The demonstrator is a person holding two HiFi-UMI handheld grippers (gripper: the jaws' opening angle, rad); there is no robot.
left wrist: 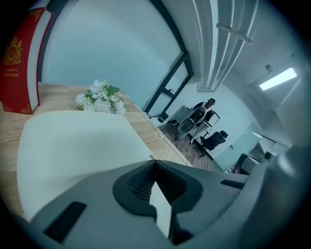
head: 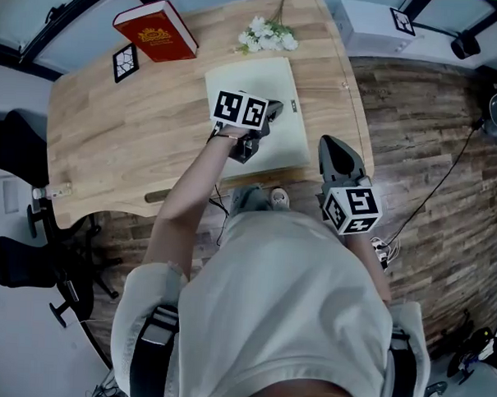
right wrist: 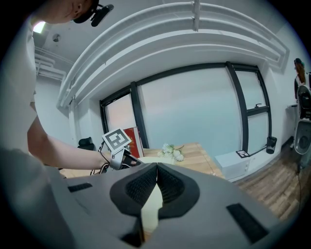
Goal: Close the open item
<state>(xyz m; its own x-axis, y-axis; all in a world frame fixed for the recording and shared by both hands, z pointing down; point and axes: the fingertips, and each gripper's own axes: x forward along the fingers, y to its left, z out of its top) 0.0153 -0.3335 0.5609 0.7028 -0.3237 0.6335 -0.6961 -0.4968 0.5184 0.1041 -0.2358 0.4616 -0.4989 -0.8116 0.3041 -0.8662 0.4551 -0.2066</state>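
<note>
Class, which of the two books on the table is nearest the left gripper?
The cream book, directly beneath the left gripper; the red book sits at the table's far corner.

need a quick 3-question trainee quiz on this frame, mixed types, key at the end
1. True or false: the left gripper's jaws are together.
2. What lies under the left gripper? A. folder B. marker tag C. white box
3. Fill in: the book standing at the table's far left is ____ in colour.

Key: 1 true; 2 A; 3 red.
</note>
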